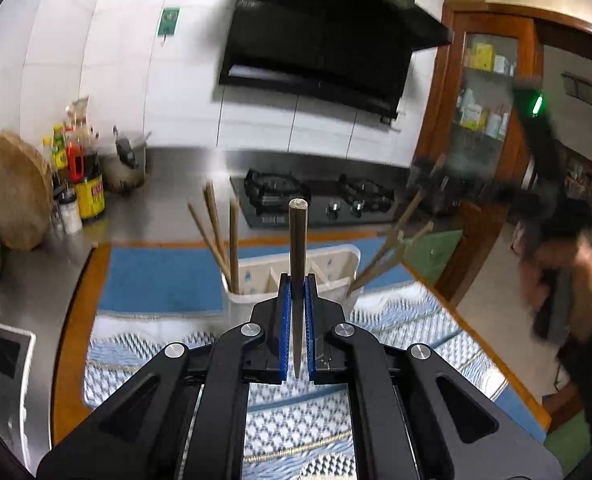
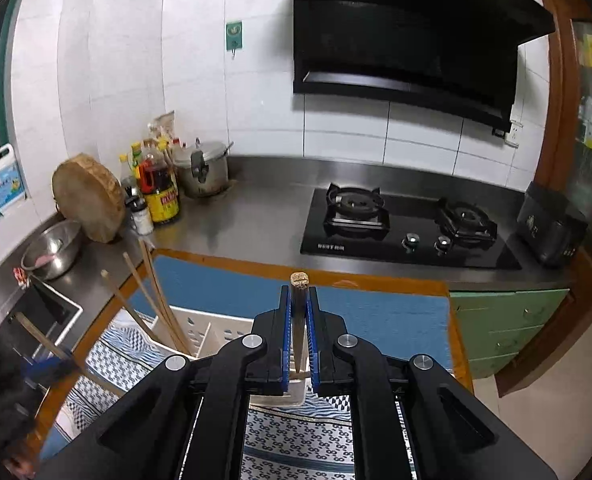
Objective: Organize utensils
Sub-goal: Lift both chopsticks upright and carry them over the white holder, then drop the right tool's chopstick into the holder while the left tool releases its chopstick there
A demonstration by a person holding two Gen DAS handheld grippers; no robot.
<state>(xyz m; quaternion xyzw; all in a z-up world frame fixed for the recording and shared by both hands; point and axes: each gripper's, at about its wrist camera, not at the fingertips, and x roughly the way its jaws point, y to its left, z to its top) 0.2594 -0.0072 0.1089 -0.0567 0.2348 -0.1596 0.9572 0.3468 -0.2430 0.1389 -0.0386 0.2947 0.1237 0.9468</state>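
Observation:
My left gripper (image 1: 298, 280) is shut on a dark wooden chopstick (image 1: 298, 240) that points forward, above the white divided utensil holder (image 1: 336, 264). Several chopsticks (image 1: 231, 240) stand in the holder's left compartment and more (image 1: 388, 252) lean out at its right. My right gripper (image 2: 298, 292) is shut on another chopstick (image 2: 299, 296), held above the same holder (image 2: 215, 332), where several chopsticks (image 2: 155, 300) lean left. The right gripper shows blurred at the right edge of the left wrist view (image 1: 552, 216). The left gripper shows blurred in the right wrist view (image 2: 51, 368).
The holder stands on a patterned cloth (image 1: 396, 328) over a blue mat (image 1: 159, 280) on a wooden table. Behind are a steel counter with gas stove (image 2: 408, 224), sauce bottles (image 2: 157, 188), pot (image 2: 203, 172), round chopping board (image 2: 89, 196) and metal bowl (image 2: 51, 248).

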